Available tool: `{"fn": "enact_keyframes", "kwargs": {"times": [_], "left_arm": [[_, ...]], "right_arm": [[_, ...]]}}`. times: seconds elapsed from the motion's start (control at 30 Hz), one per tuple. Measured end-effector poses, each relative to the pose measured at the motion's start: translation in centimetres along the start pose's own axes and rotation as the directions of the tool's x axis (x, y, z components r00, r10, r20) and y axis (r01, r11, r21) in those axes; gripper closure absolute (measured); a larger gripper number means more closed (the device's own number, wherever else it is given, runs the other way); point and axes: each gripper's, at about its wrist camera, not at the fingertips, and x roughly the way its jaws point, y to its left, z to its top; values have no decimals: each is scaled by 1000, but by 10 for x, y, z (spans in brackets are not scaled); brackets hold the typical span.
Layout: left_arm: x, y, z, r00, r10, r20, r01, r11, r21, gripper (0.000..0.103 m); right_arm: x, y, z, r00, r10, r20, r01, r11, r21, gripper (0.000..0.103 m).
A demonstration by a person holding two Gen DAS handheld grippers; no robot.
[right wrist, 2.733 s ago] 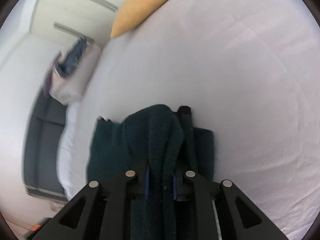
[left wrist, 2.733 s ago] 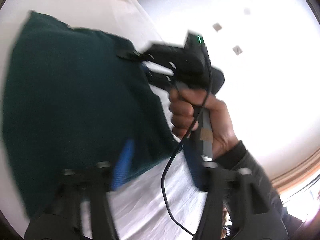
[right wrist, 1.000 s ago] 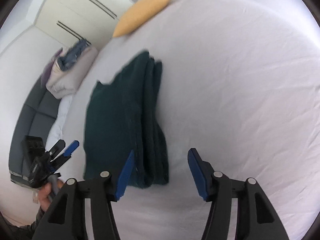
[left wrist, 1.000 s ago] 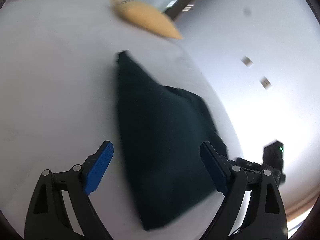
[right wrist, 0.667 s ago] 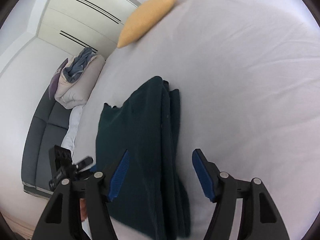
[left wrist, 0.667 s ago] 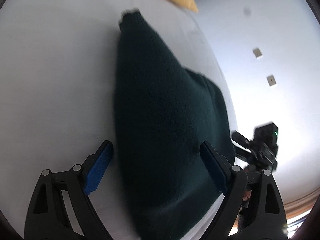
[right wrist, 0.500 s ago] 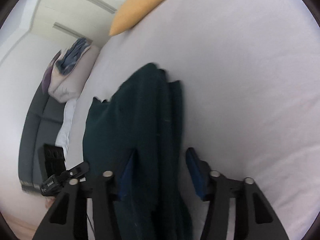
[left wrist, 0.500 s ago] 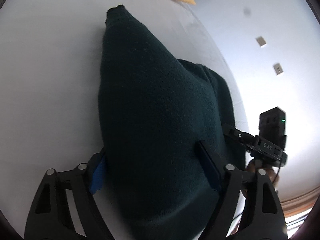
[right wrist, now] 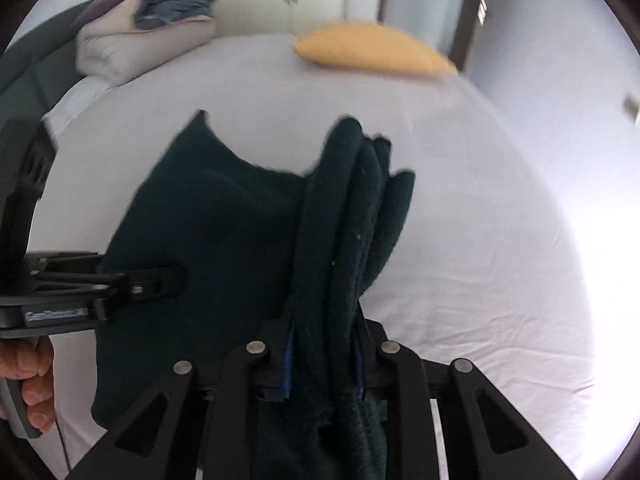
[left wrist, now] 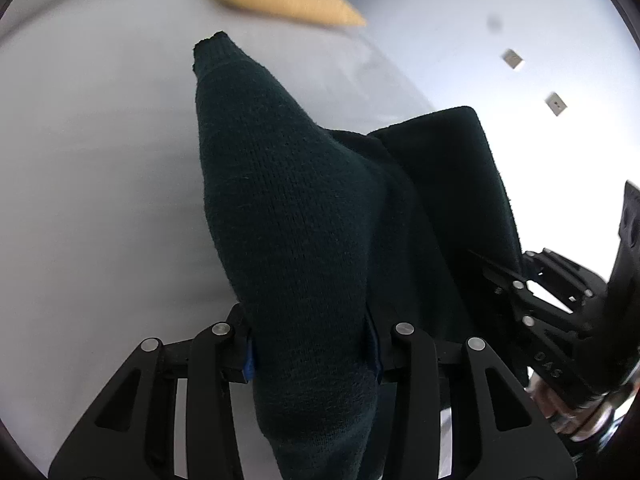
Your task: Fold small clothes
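A dark green knitted garment [left wrist: 288, 200] lies folded on the white bed sheet [left wrist: 88, 152]. My left gripper [left wrist: 312, 356] is shut on its near left edge, with thick fabric bunched between the blue pads. My right gripper [right wrist: 324, 364] is shut on the layered right edge of the same garment [right wrist: 208, 232]. Each gripper shows in the other's view: the right one at the right edge of the left wrist view [left wrist: 552, 304], the left one at the left of the right wrist view [right wrist: 120, 284]. The garment's far end rests on the sheet.
A yellow pillow [right wrist: 372, 52] lies at the far end of the bed. A pile of folded bedding [right wrist: 140, 36] sits at the far left beside a grey sofa [right wrist: 24, 68]. A white wall [left wrist: 500, 40] runs along the right.
Both grippers were open a second ago. They moved in over the garment's near edge and closed on it, left on the left side, right on the layered right side.
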Motion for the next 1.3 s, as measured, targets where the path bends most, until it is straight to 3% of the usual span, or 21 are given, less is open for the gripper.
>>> {"fn": "enact_keyframes", "kwargs": {"times": [0.27,0.43,0.57,0.7,0.8,0.87,0.93,1.0,1.07,1.1,1.2,1.23,1.3], "left_arm": [[-126,26,-67,990,120,73,-126,989,75,65],[-179,63,-117,986,156,61,-158,987,38,65],[-185,93,-146,986,163,27,-163,987,-14,65],[-151,118,-167,986,155,-57,-157,987,-32,64],[-141,137,-178,992,122,-15,-122,991,-50,56],[-142,151,-182,998,59,4,-58,994,-89,49],[-141,162,-186,1000,16,15,-14,995,-99,36],[-140,179,-189,997,-75,35,80,984,-158,34],[-145,190,-196,992,-111,56,120,976,-183,34],[-147,189,-197,992,-112,59,121,976,-181,34],[-161,194,-200,996,-70,53,78,981,-175,34],[-166,192,-202,998,-42,56,51,983,-177,34],[-179,177,-204,996,15,84,0,984,-178,34]], "right_arm": [[-85,107,-35,993,44,114,-33,995,-97,79],[-100,154,-60,973,197,123,-192,980,-50,79],[-91,176,-80,955,276,104,-275,961,-29,79],[-51,190,-96,949,313,22,-314,949,20,79],[-25,179,-120,945,326,-19,-323,943,83,79],[-12,154,-128,905,426,12,-419,884,207,78],[0,139,-134,856,514,45,-502,810,301,74],[19,125,-149,797,601,61,-565,707,425,60],[26,109,-158,741,658,134,-623,600,502,61],[25,104,-161,732,664,152,-632,578,516,61],[16,102,-167,742,655,142,-620,591,516,55],[16,103,-166,755,640,139,-606,602,520,54],[8,93,-161,808,577,119,-543,652,529,48]]}}
